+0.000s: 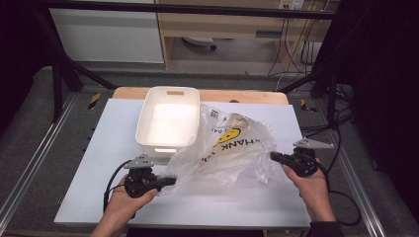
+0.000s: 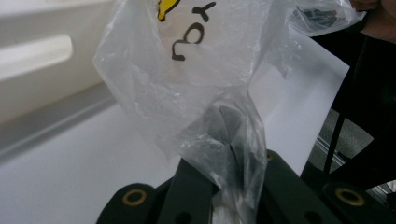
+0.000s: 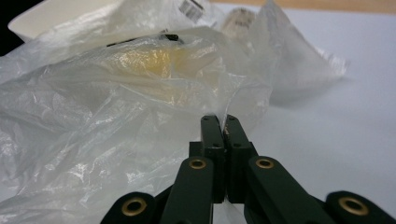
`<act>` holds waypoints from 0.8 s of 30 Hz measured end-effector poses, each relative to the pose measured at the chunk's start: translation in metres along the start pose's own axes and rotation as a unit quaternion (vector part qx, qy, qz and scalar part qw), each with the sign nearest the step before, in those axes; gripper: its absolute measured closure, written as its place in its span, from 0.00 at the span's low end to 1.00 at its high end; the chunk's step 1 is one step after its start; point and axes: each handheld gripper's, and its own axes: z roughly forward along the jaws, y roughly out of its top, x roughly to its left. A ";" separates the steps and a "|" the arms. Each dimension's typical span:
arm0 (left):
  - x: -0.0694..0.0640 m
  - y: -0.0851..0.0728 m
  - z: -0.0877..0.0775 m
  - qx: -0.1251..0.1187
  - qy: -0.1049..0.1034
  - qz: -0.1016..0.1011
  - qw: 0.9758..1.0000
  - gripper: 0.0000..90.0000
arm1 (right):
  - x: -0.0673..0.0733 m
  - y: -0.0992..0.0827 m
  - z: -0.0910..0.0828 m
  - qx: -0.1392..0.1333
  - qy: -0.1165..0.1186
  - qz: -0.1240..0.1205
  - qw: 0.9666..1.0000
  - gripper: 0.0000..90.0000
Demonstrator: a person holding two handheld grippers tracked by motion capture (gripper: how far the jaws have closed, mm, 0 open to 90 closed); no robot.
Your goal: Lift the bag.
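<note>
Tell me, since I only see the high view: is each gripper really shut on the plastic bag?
Observer: Yes for the left gripper; its own view shows the plastic bag bunched between the jaws.
Operator: And the right one?
Observer: The right gripper has its jaws pressed together on a thin edge of film.
Operator: Anything visible inside the bag?
Observer: The right gripper view shows something yellowish through the film; what it is, I cannot tell.
</note>
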 end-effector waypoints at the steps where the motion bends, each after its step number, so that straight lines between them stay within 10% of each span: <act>1: 0.001 -0.004 0.003 0.004 0.001 -0.003 1.000 1.00 | 0.000 -0.005 0.001 0.006 0.001 0.002 1.000 1.00; 17: -0.002 -0.033 0.026 0.059 0.047 0.040 0.996 0.99 | 0.007 -0.056 0.011 0.101 -0.022 -0.017 0.994 1.00; 24: 0.001 -0.032 0.020 0.029 0.087 0.026 0.995 0.61 | 0.007 -0.056 0.011 0.087 -0.010 -0.024 0.996 0.89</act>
